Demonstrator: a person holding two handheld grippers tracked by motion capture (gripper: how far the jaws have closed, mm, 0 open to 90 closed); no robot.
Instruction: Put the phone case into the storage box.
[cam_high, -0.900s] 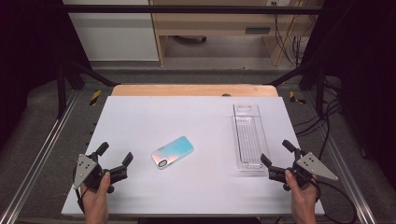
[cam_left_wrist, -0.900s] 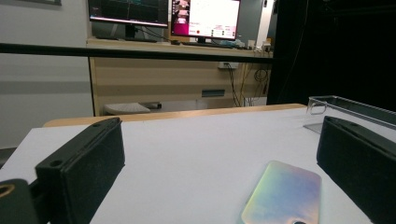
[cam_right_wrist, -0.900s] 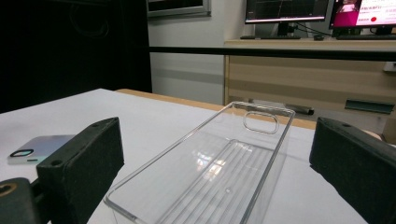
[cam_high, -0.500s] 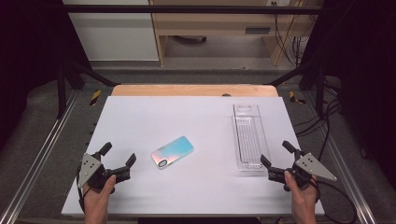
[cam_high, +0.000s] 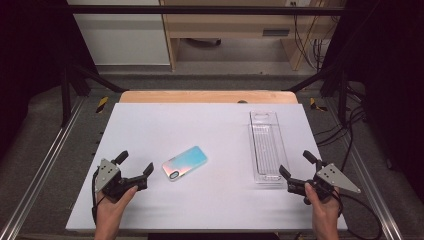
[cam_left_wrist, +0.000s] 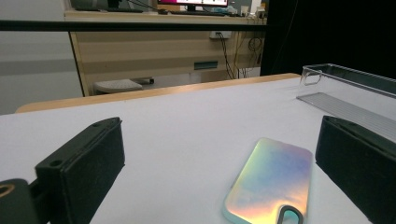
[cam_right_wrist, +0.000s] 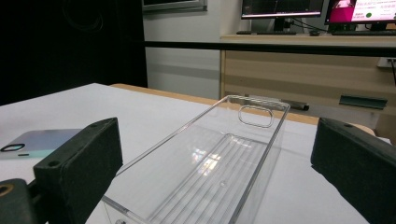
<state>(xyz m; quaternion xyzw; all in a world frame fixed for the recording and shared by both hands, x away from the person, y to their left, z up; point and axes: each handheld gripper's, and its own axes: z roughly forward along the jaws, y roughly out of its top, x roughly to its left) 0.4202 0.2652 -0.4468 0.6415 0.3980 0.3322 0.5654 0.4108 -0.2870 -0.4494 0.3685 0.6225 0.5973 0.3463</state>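
Two grippers on the white table (cam_high: 210, 125), one phone case, one clear tray — counted and done. Left gripper (cam_high: 135, 167) down at the near left corner, held in one hand (cam_high: 112, 202), jaws spread wide and gripping nothing. In the left gripper view, the two black pads (cam_left_wrist: 81, 175) standing far apart with bare tabletop between them and the phone case (cam_left_wrist: 271, 184) lying flat just ahead, closer to the right-hand pad but not touching it. Same phone case (cam_high: 184, 163) in the high view: iridescent, pink fading to teal, camera cutout at its near end, lying at a slant left of the table's middle, just beside the left gripper's tips. Right gripper (cam_high: 295, 167) at the near right, in the other hand (cam_high: 322, 210), also wide open and empty. One transparent tray (cam_high: 266, 147) — long, narrow, ribbed floor, a slot handle in its far wall — lying lengthwise on the right side of the table, its near end just in front of the right gripper. In the right gripper view, that tray (cam_right_wrist: 210, 168) sitting between the two open pads (cam_right_wrist: 79, 163), untouched by either. Phone case and tray well apart from each other.
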